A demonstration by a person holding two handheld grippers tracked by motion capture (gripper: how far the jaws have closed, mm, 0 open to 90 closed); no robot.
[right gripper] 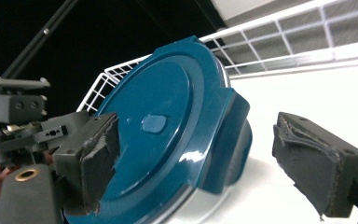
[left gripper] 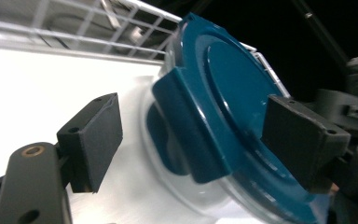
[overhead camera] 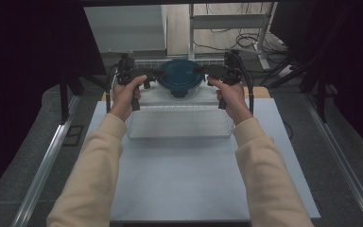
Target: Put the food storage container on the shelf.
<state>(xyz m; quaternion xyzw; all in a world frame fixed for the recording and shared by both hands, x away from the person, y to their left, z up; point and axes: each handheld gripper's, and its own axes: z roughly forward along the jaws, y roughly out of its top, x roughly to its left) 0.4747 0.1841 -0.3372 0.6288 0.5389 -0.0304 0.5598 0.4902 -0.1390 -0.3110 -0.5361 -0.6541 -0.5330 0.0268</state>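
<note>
Left gripper (left gripper: 191,140): jaws spread wide, one pad under the container's side, the other over the lid top, the near latch tab (left gripper: 193,135) sitting in the gap between them; I see no pad pressing yet. Right gripper (right gripper: 193,163): also spread, worn pad foam on both jaws, straddling the opposite latch tab (right gripper: 226,140) the same way. The thing between them is a round clear container with a teal snap lid (overhead camera: 180,78), lid on, both tabs folded down as far as I can tell. From the high view it sits at the far end of the white table (overhead camera: 189,179), just beyond a white wire rack (overhead camera: 179,124), with my left gripper (overhead camera: 150,75) and right gripper (overhead camera: 211,72) at its two sides, roughly level. The tab-to-tab line runs straight from one gripper to the other, so neither hand is nearer. My guess: either a two-sided lift or unlatching; closing on the tabs comes first.
</note>
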